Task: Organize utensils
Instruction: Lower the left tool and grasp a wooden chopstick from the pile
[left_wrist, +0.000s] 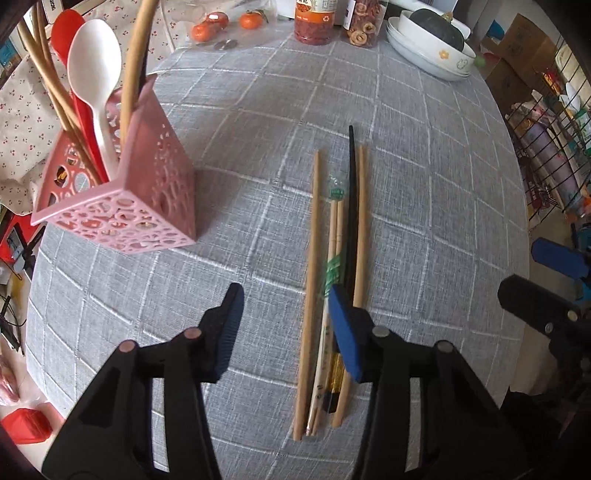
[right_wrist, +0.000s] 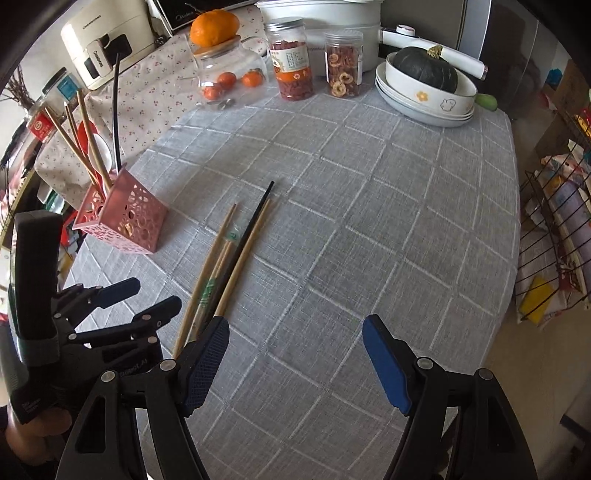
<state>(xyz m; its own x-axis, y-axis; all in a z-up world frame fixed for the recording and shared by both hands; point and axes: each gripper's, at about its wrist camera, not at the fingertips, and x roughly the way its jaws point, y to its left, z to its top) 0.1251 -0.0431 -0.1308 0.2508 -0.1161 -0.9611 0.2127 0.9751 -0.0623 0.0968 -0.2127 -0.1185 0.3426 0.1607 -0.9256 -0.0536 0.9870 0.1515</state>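
Holder: a pink perforated utensil holder (left_wrist: 122, 192) stood at the left of the left wrist view, on the grey checked tablecloth (left_wrist: 424, 206).
Already sorted: inside the holder were a white spoon (left_wrist: 94, 55), a red spoon (left_wrist: 66, 29) and several bamboo chopsticks (left_wrist: 135, 55); the right wrist view also showed 1 thin black stick (right_wrist: 116, 110) standing in it.
Still loose: a bundle of chopsticks (left_wrist: 334, 280) lay on the cloth at lower centre, well apart from the holder. It held about 3 bare bamboo sticks, 1 black chopstick (left_wrist: 351, 206) and 1 pair in a clear wrapper with a green band (left_wrist: 332, 273); the exact count was hard to tell.
Left gripper (left_wrist: 284, 314): jaws apart and holding nothing, with its right blue pad overlapping the near part of the bundle; whether the pad touched the sticks could not be told.
Right gripper (right_wrist: 295, 354): jaws wide apart, empty, over bare cloth at lower centre of its view, just right of the bundle.
Progress: judged partly done; some utensils were stowed, the loose chopsticks were left.
Next need: a grip on the loose sticks, then a carry to the holder at left.
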